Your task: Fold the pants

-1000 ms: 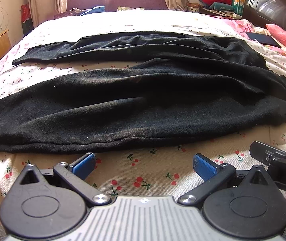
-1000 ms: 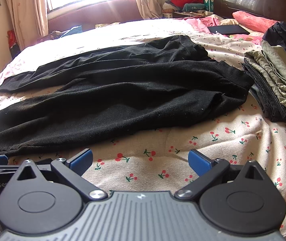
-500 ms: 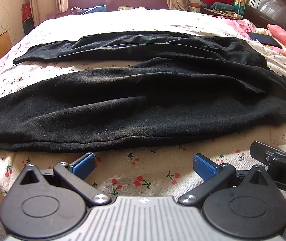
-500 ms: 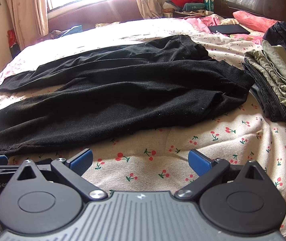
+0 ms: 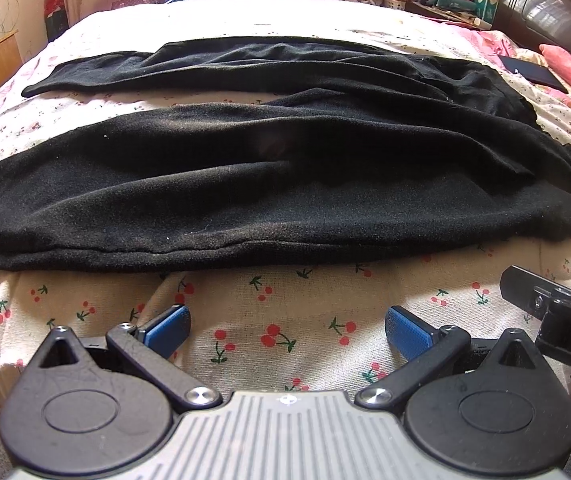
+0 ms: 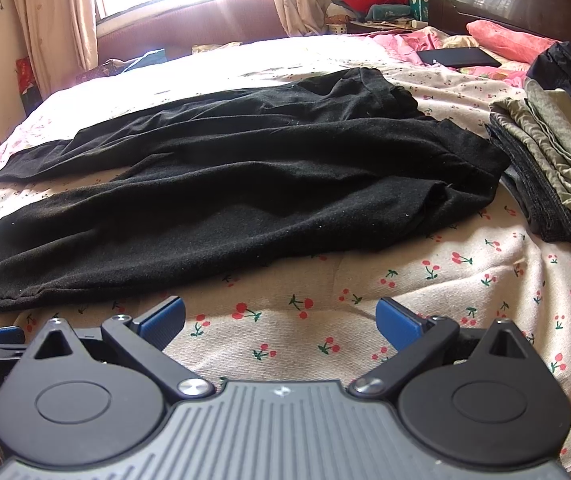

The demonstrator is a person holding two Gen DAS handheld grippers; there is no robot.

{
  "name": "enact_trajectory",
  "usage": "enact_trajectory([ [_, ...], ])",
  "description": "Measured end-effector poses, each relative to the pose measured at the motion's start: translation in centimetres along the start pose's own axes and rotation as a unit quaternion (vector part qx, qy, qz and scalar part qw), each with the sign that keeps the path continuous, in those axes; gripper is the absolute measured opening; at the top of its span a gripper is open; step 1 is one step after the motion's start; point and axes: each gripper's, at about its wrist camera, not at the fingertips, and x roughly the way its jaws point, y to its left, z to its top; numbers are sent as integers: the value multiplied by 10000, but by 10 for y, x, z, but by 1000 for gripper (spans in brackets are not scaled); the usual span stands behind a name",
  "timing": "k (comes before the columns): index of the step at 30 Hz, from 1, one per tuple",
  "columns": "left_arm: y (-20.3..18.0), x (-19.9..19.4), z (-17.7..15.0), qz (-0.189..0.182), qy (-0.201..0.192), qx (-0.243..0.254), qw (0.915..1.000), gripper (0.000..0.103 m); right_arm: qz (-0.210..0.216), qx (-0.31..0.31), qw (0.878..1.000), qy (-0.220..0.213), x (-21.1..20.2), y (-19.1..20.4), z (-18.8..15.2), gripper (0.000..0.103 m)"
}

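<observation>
Both held low over the cherry-print sheet [image 5: 285, 300], just short of the pants' near hem edge: left gripper [image 5: 287, 326] and right gripper [image 6: 279, 318], jaws spread wide, nothing between them. Ahead of both, black pants [image 5: 269, 184] spread flat, long axis crosswise to the fingers, cuffs leftward, waistband rightward. Left gripper nearer the leg middle, right nearer the waist. Right of the pants, a folded clothes stack [image 6: 553, 176].

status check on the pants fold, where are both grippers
Left gripper and right gripper open, empty, short of the near hem. Black knit pants spread flat, unfolded, on cherry-print bedsheet. Folded clothes stack beside waistband, not blocking.
</observation>
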Motion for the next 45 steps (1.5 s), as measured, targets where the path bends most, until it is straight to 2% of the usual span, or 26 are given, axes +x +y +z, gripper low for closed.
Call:
enact_trajectory([
  [23, 1, 13, -9, 101, 465, -27, 9989, 103, 0, -40, 10000, 21, 0, 1, 0, 100],
  [35, -3, 12, -21, 91, 334, 108, 9993, 103, 3, -35, 10000, 21, 0, 1, 0, 100],
  [45, 1, 3, -14, 41, 349, 164, 9992, 103, 125, -23, 9999, -88, -4, -1, 3, 100],
])
